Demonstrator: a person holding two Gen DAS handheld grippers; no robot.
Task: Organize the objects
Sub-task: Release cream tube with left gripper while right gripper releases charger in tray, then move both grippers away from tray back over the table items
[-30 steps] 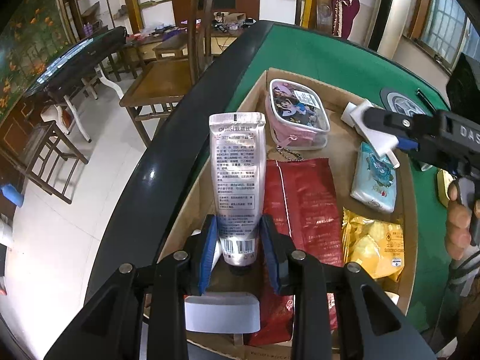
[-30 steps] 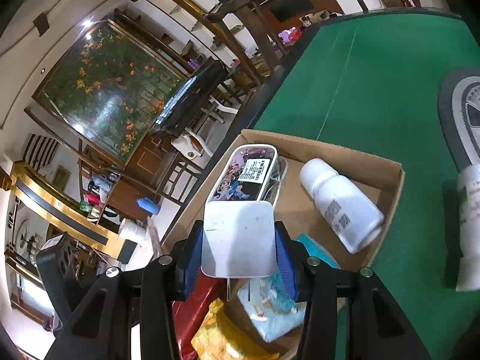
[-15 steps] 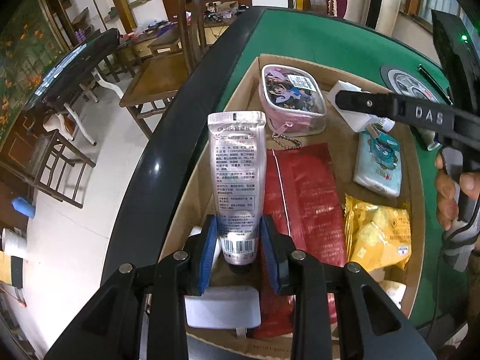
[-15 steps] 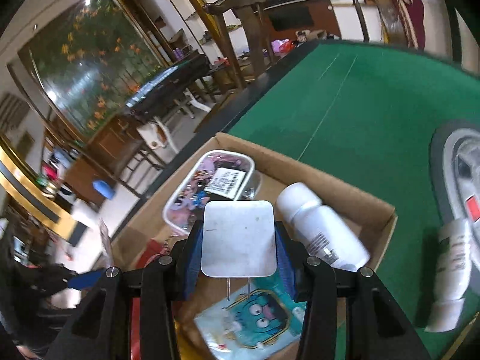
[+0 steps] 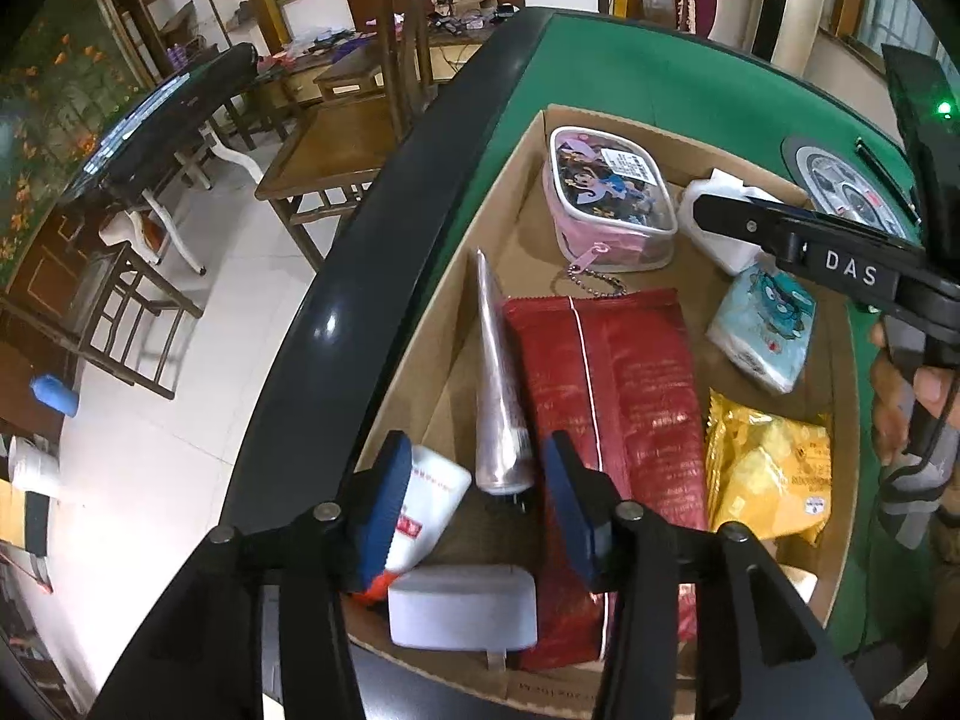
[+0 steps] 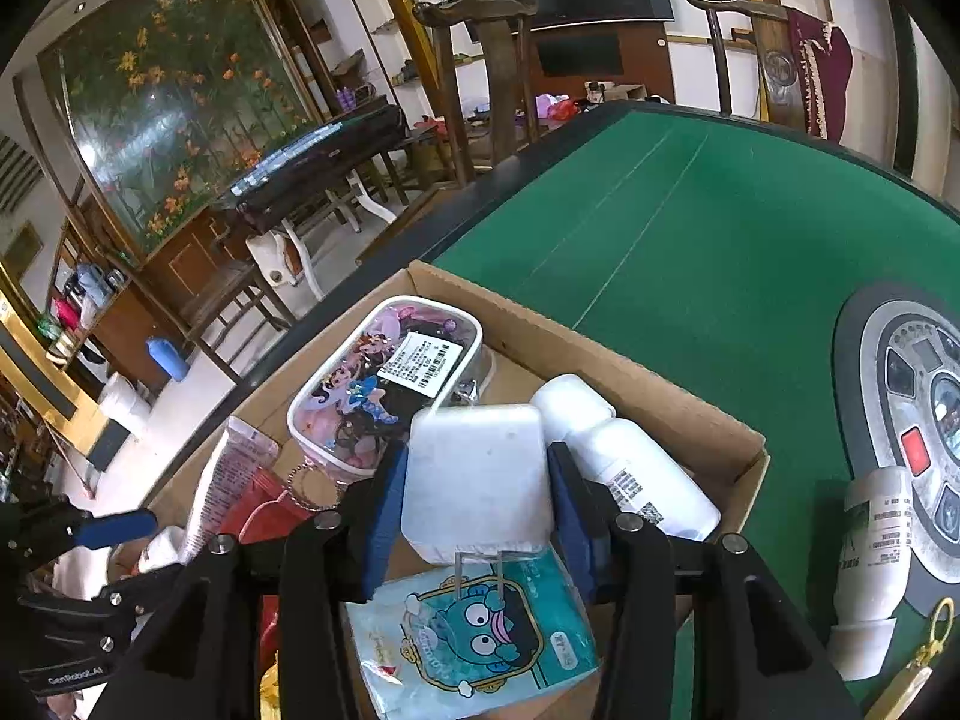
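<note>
Left wrist view: the left gripper (image 5: 480,498) is seen with its jaws opening, and the silver tube (image 5: 498,396) lies released between them on the floor of the cardboard box (image 5: 600,126), beside the red packet (image 5: 612,396); half a second ago it was clamped upright. Further off lie a yellow packet (image 5: 768,468), a tissue pack (image 5: 765,324) and a cartoon pouch (image 5: 606,198). In the right wrist view, the right gripper (image 6: 477,498) has its jaws opening around a white plug adapter (image 6: 477,480), no longer squeezed tight. The adapter could be dropped onto the tissue pack and tip against the white bottle (image 6: 624,462), since the box is crowded.
</note>
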